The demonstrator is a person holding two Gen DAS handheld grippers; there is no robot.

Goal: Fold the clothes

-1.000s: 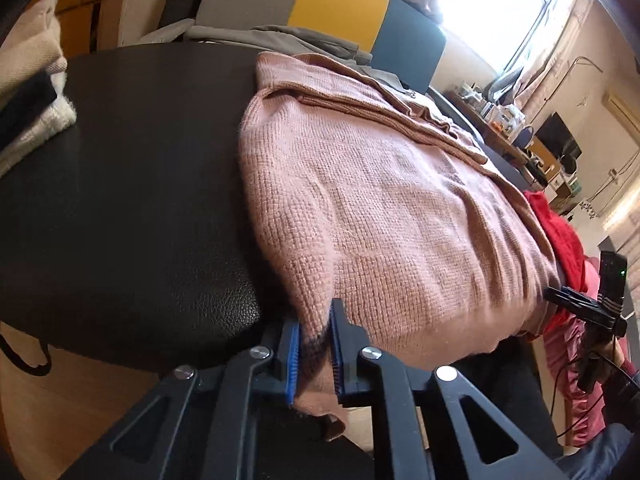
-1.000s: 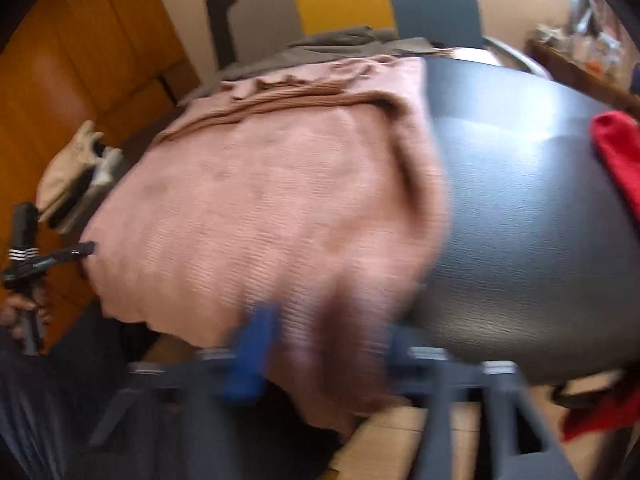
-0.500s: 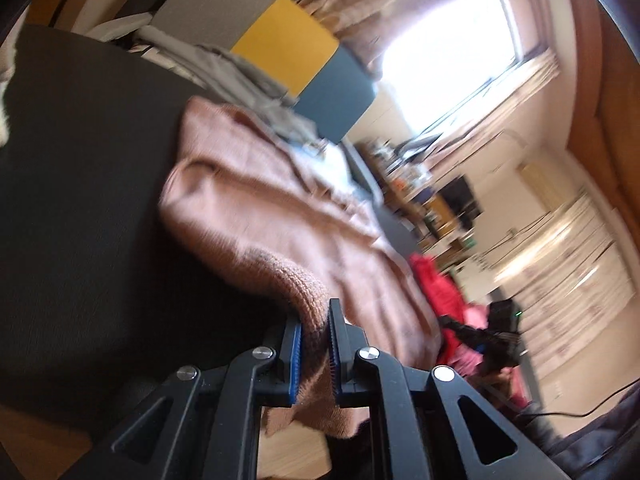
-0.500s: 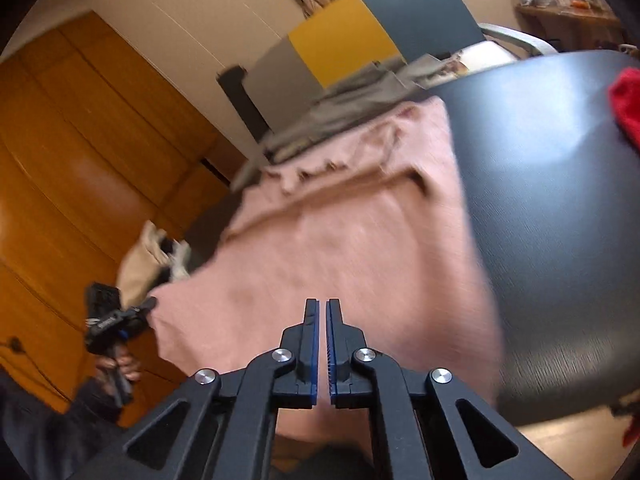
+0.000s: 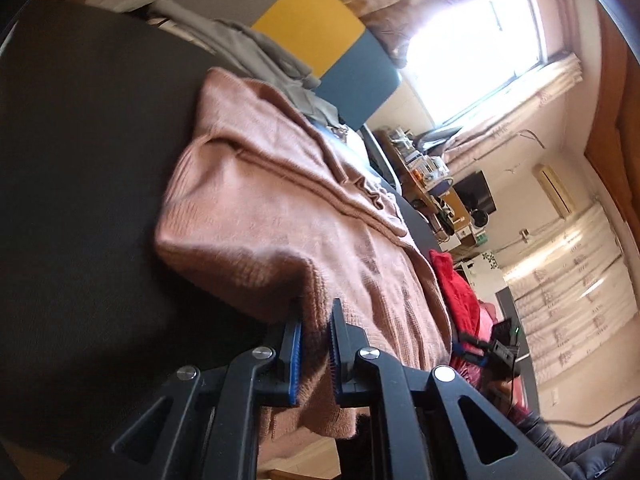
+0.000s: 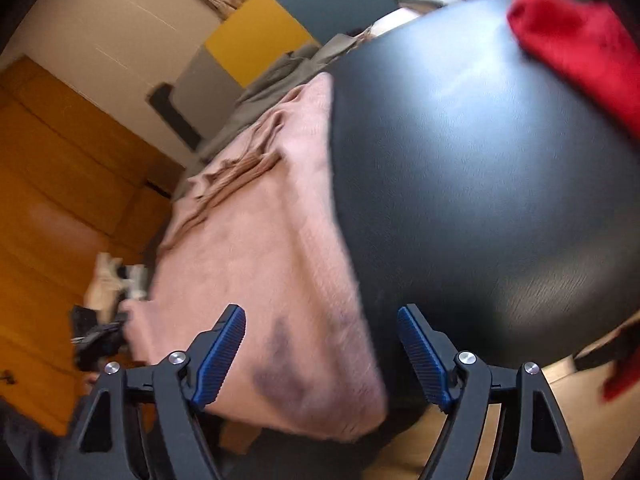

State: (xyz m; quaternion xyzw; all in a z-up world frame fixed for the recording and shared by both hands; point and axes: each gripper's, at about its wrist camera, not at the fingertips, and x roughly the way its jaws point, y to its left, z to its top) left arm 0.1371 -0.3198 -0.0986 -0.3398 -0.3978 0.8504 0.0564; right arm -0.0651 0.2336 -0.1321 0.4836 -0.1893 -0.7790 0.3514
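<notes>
A pink knit sweater (image 5: pixel 280 216) lies spread over the black table (image 5: pixel 80 160), its near hem hanging past the table's front edge. My left gripper (image 5: pixel 316 344) is shut on the sweater's near left corner, and the cloth is lifted into a raised fold there. In the right wrist view the same pink sweater (image 6: pixel 264 264) is blurred. My right gripper (image 6: pixel 322 344) stands open with its blue pads wide apart, the sweater's near right corner lying between and below them. The right gripper shows small at the far end of the sweater in the left wrist view.
A red garment (image 6: pixel 580 44) lies at the right of the black table (image 6: pixel 480 168); the red garment (image 5: pixel 456 292) also shows beyond the sweater. Grey clothes (image 5: pixel 248 44) lie at the back by a grey, yellow and blue chair back (image 5: pixel 312 28). Wooden cabinets (image 6: pixel 60 184) stand left.
My right gripper was shut half a second ago and now stands open, with the sweater's corner dropped from it. My left gripper keeps its hold and has lifted its corner.
</notes>
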